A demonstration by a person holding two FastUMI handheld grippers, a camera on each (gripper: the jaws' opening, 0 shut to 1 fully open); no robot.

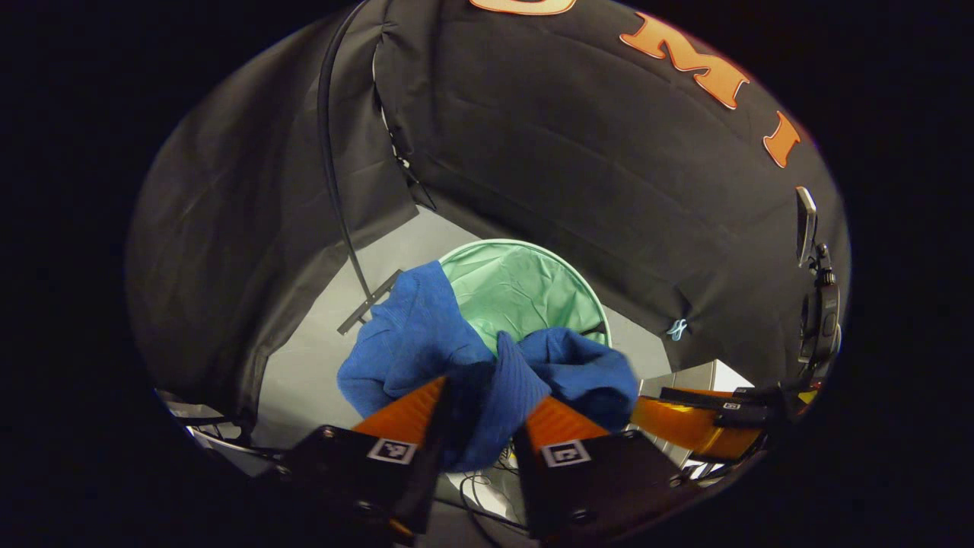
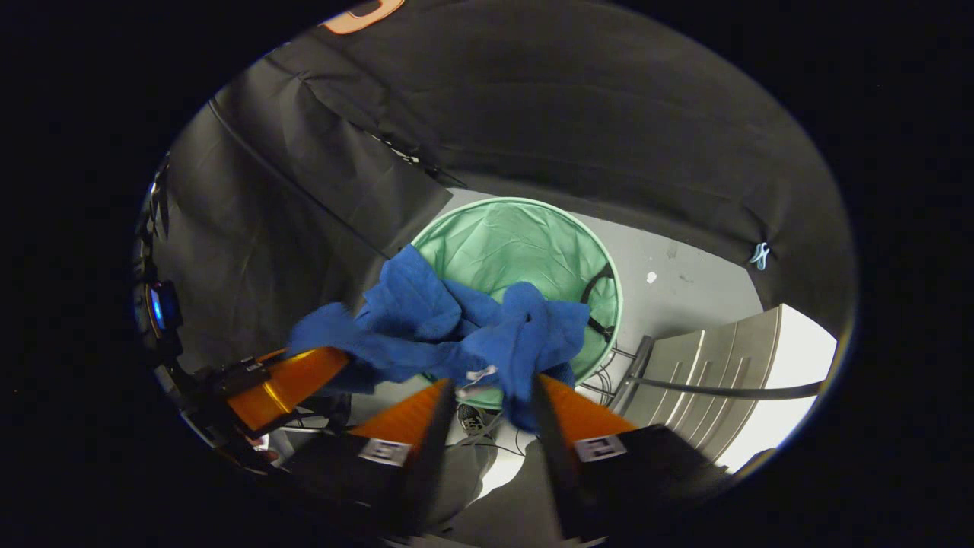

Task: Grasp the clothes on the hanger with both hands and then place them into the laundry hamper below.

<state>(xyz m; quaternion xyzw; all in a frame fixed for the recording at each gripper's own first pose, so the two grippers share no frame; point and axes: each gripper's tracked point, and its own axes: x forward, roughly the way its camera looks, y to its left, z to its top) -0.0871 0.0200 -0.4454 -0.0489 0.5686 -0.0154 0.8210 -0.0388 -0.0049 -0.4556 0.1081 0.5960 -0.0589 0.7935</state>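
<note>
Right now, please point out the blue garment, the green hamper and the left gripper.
Garment [image 1: 415, 335], left gripper view: on the big fold left of the hamper.
Hamper [image 2: 517, 240], right gripper view: on its bare inner lining.
Left gripper [image 1: 483, 415], left gripper view: midway between its fingertips, where the cloth is pinched.

No word, brand or number can be read here. Each gripper body carries small square black-and-white marker tags [image 1: 393, 450] near its fingers, bearing a blocky pattern and no lettering; the same kind of tags [image 2: 385, 452] sit on the near blocks in the right gripper view. A small white label [image 2: 481, 374] sewn into the blue garment [image 2: 426, 320] is too small to make out.
</note>
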